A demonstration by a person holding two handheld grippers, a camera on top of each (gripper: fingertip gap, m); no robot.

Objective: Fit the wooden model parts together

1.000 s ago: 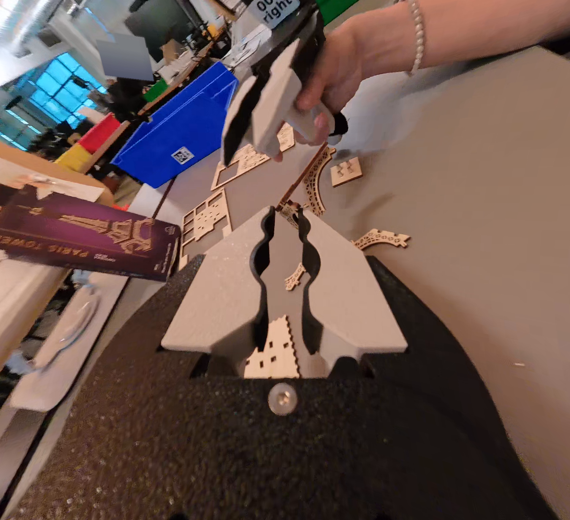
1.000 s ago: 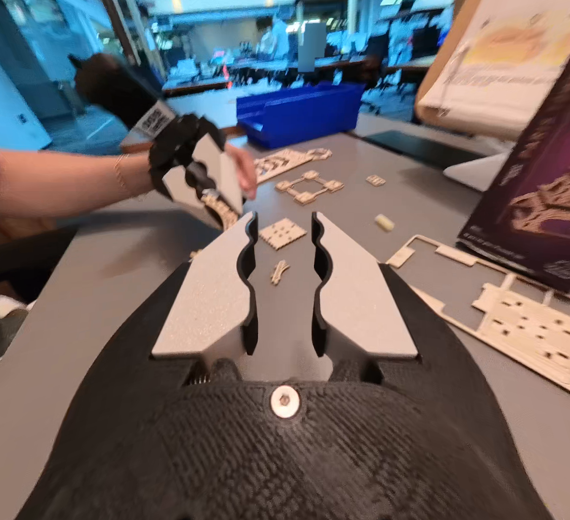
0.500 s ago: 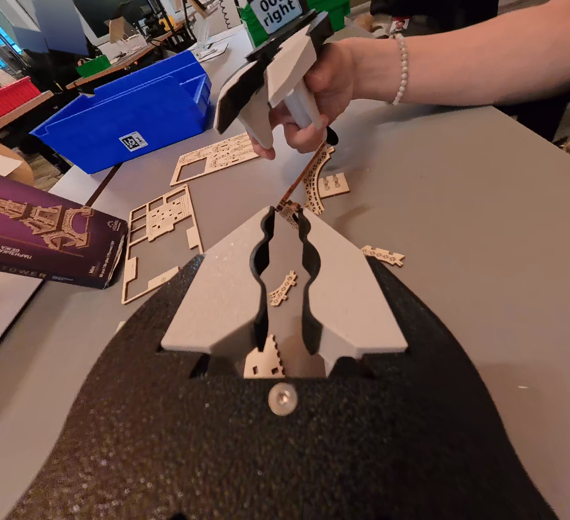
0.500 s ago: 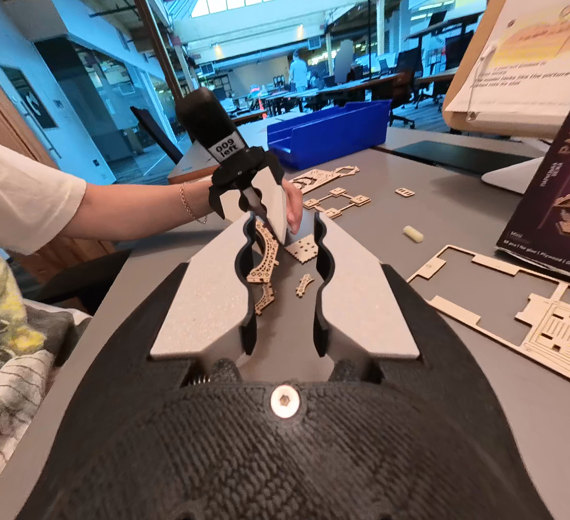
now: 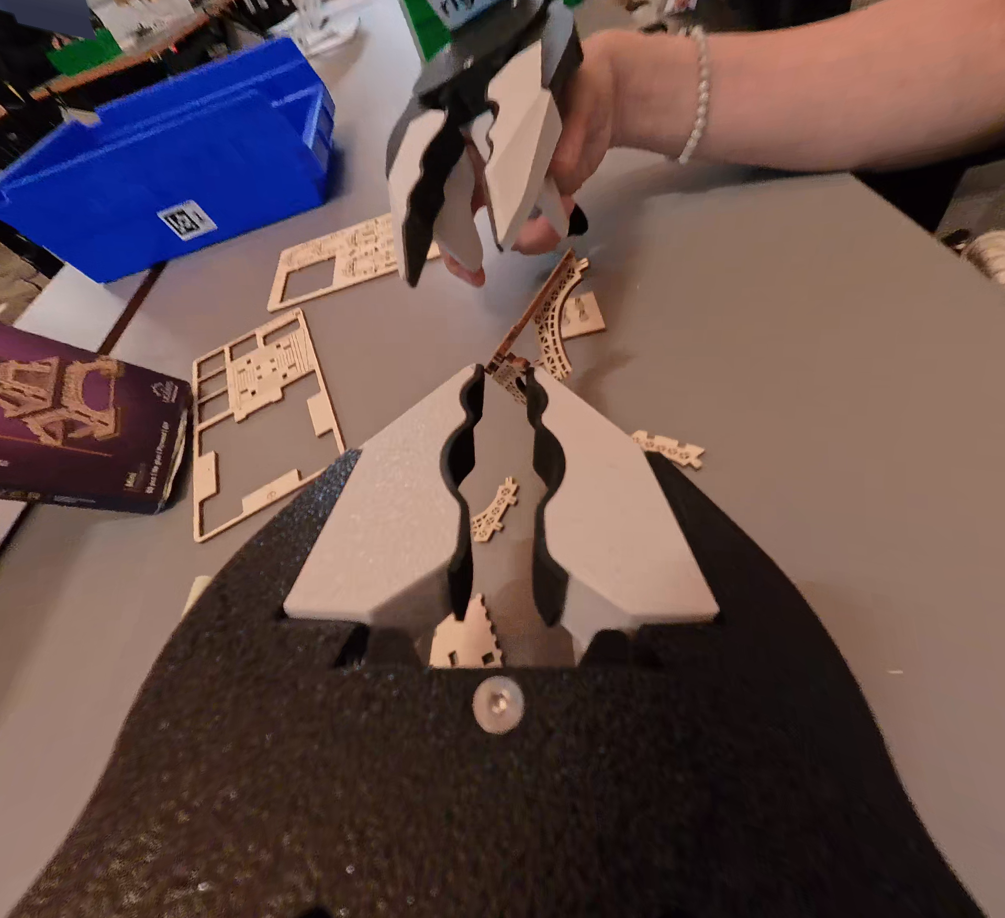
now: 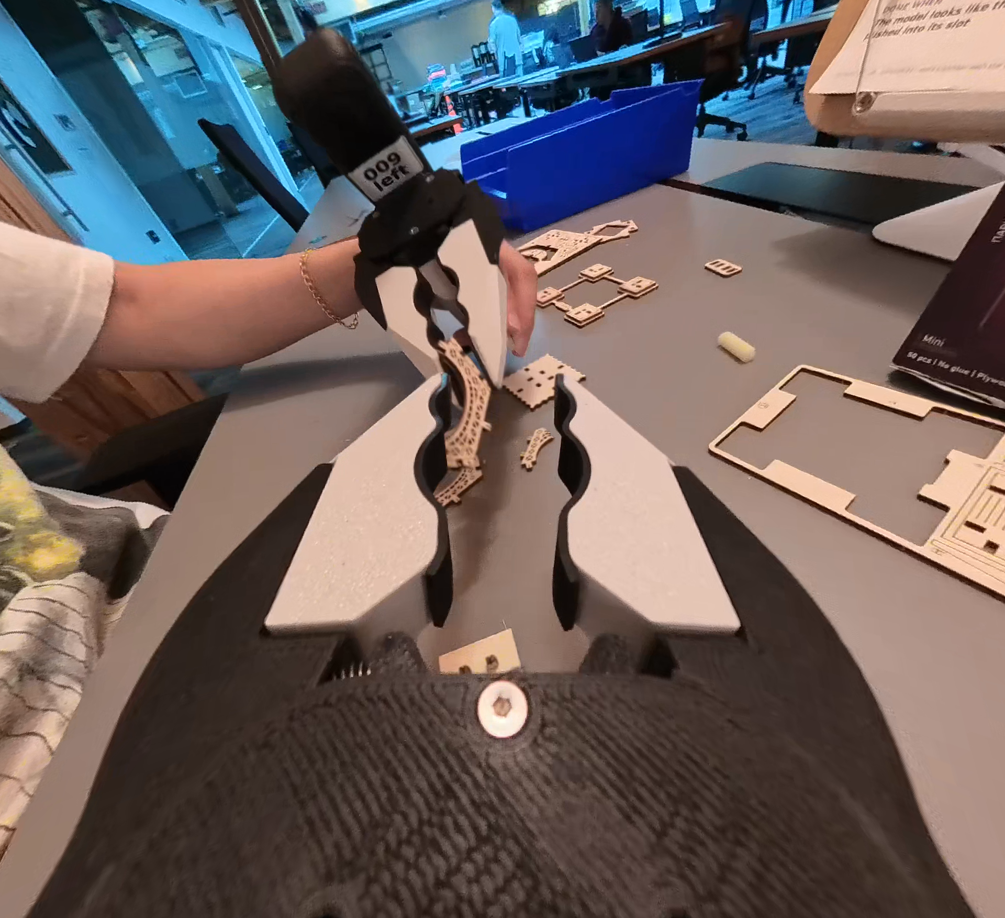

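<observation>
Right wrist view shows the left claw [image 6: 472, 376] pinching a thin, brittle lattice leg [image 6: 466, 405] at twelve o'clock, best gripped by its flat faces, while the right claw [image 6: 497, 391] gapes empty

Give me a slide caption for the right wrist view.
Left gripper holds a curved wooden lattice piece upright before the open right gripper.

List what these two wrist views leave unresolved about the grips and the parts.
- Left wrist view: left gripper tips hide where they pinch the curved lattice leg.
- Right wrist view: right gripper base covers most of a small slotted plate.
- Left wrist view: the gripper body cuts off the square perforated plate.
- Right wrist view: the purple box runs off the edge.
</observation>
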